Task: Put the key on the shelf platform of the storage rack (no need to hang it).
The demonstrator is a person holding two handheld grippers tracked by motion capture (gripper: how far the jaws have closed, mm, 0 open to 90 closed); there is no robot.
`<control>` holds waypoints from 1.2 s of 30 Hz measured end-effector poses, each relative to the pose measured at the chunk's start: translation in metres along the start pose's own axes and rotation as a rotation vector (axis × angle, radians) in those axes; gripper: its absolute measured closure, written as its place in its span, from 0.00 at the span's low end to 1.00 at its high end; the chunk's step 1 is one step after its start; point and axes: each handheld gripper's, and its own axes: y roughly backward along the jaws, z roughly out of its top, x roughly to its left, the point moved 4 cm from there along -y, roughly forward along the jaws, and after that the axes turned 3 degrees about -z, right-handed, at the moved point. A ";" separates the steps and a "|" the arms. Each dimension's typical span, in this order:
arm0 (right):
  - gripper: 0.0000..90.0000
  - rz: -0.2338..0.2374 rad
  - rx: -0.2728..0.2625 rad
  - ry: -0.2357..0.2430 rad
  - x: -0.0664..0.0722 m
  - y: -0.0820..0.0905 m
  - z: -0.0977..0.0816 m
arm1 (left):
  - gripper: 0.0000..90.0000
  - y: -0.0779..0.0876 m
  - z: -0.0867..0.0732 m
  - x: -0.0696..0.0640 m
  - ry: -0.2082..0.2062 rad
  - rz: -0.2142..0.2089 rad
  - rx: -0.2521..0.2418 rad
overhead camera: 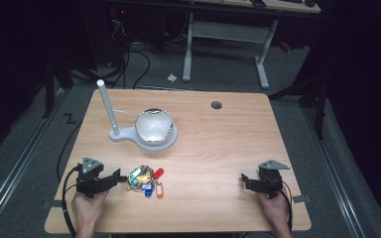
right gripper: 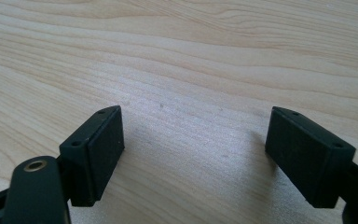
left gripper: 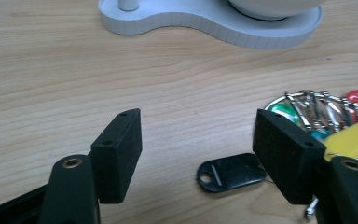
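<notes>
While my left gripper [overhead camera: 120, 177] sits at the near left part of the table [overhead camera: 218, 148], its jaws stand wide apart with nothing pressed between them. In the left gripper view a black key tag [left gripper: 231, 171] lies flat on the wood in the gap between the pads, touching neither. The bunch of coloured key tags [overhead camera: 146, 180] on its ring lies just beside that gripper's tip, towards the table's middle; in the left gripper view the bunch [left gripper: 326, 114] shows behind the right-hand pad. Beyond it I see the white stand [overhead camera: 129, 135] with its upright post and the white bowl [overhead camera: 153, 126] resting on its round end. My right gripper [overhead camera: 245, 179] rests at the near right, well apart from the tags, released, with bare wood between its pads
</notes>
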 end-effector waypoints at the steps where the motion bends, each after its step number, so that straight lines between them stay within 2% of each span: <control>1: 0.22 0.000 0.000 0.000 0.000 0.000 0.000 | 0.37 0.004 -0.003 -0.003 -0.034 -0.021 0.012; 2: 0.22 0.000 0.000 0.000 0.000 0.000 0.000 | 0.38 0.006 -0.005 -0.006 -0.023 -0.023 0.011; 6: 0.22 0.000 0.000 0.000 0.000 0.000 0.000 | 0.39 0.015 -0.012 -0.012 -0.045 -0.049 0.026; 9: 0.22 0.000 0.000 0.000 0.000 0.000 0.000 | 0.39 0.022 -0.026 -0.018 -0.072 -0.066 0.072; 12: 0.22 0.000 0.000 0.000 0.000 0.000 0.000 | 0.40 0.024 -0.032 -0.022 -0.070 -0.065 0.091; 14: 0.22 0.000 0.000 0.000 0.000 0.000 0.000 | 0.40 0.027 -0.038 -0.025 -0.091 -0.090 0.121; 16: 0.22 0.000 0.000 0.000 0.000 0.000 0.000 | 0.40 0.028 -0.041 -0.027 -0.079 -0.085 0.126; 19: 0.22 0.001 -0.001 0.001 0.000 0.000 0.000 | 0.40 0.031 -0.052 -0.031 -0.099 -0.088 0.157; 23: 0.22 0.001 -0.001 0.000 0.000 0.000 0.000 | 0.40 0.032 -0.062 -0.033 -0.132 -0.093 0.184; 30: 0.22 0.001 0.000 0.001 0.000 0.000 0.000 | 0.42 0.026 -0.079 -0.037 -0.157 -0.088 0.215; 31: 0.22 0.001 -0.001 0.000 0.000 0.000 0.000 | 0.42 0.023 -0.081 -0.036 -0.182 -0.092 0.214; 32: 0.22 0.001 -0.001 0.000 0.000 0.000 0.000 | 0.43 0.021 -0.083 -0.037 -0.170 -0.077 0.212; 36: 0.22 0.001 0.000 0.001 0.000 0.000 0.000 | 0.45 0.016 -0.090 -0.038 -0.181 -0.070 0.217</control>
